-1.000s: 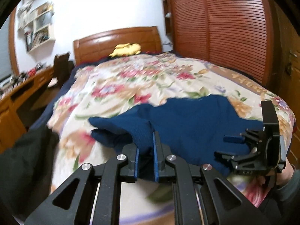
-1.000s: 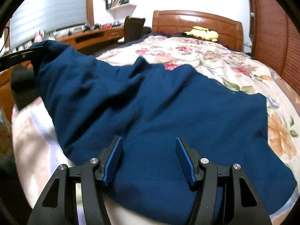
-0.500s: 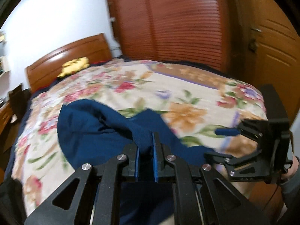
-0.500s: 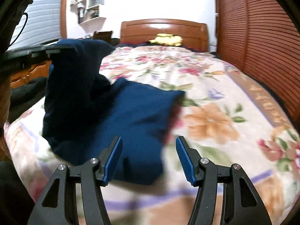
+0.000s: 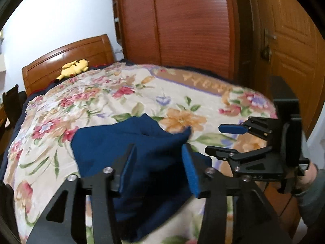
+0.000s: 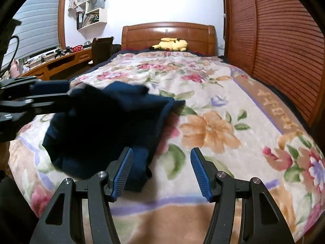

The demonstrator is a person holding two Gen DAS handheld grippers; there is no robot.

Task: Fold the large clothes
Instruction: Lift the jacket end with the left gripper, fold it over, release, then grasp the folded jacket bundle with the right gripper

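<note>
1. The left tongs [image 5: 158,168] are opening: their blue pads stand apart, and the navy sweater [image 5: 130,148] shows between them, but the pads do not press on it.
2. The right tongs [image 6: 161,171] are spread about halfway, with nothing gripped. Floral blanket [image 6: 213,126] fills the gap, and the sweater's near edge lies by the left pad.
3. The sweater rests in a folded heap on the bed's near end, on the blanket, toward the left side as the right wrist view shows it.
4. In the left wrist view the right tongs hang over the blanket just right of the sweater, a hand [image 5: 306,174] in a grey sleeve behind them.
5. A second ago the left tongs were pinched shut on a fold of the sweater, lifted above the blanket; now that fold is let go and lies on the heap.
6. Back then the garment lay spread wide under the right tongs; it is now doubled over and narrower.
7. A yellow plush toy [image 6: 171,44] lies by the wooden headboard [image 6: 168,32].
</note>
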